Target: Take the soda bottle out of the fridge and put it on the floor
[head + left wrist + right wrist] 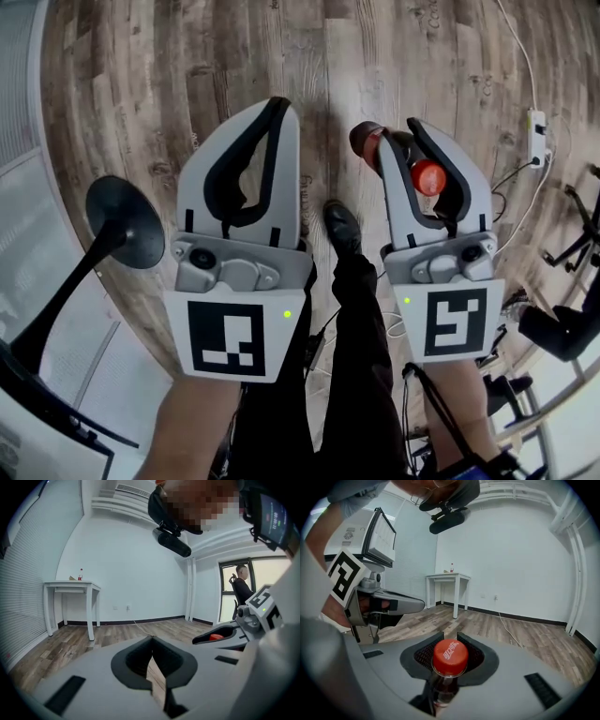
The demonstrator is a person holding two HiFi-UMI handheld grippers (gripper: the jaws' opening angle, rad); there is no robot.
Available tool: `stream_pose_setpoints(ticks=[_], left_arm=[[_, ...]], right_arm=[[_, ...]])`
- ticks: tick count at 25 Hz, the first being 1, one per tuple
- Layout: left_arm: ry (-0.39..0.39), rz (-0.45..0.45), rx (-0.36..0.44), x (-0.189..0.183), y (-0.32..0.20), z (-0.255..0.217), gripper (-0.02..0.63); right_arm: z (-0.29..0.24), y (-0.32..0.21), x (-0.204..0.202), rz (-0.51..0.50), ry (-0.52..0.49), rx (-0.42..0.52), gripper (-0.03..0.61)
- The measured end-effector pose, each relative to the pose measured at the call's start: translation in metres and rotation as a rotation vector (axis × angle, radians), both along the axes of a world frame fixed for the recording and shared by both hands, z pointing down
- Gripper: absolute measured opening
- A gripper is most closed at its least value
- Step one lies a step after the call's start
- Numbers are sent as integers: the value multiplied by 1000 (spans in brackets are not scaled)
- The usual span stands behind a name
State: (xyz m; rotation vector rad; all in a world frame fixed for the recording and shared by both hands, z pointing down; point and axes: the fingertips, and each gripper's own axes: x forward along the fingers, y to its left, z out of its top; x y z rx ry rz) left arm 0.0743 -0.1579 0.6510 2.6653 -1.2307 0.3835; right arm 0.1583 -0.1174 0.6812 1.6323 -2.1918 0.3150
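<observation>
Since the right gripper [450,637] is clamped only on the neck of the soda bottle [450,657] hanging above the floor [234,56], left gripper [151,639] closed on nothing, it could swing and topple on landing imo

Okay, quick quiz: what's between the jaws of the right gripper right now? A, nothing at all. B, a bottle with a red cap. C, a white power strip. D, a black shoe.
B: the right gripper view shows the right gripper closed on the neck of the soda bottle, whose red top sits just above the jaws.
</observation>
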Motion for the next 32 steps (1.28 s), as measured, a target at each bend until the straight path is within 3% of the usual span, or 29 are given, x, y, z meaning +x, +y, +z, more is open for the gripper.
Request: stream_pose_setpoints(ticks=[8, 32], left_arm=[[-21, 15, -34, -7, 7, 56, 12], [-56, 63, -93, -4, 10, 140, 12]], right_arm=[[60, 5, -3, 17, -3, -14, 100], [161, 0, -1, 34, -8, -71, 98]])
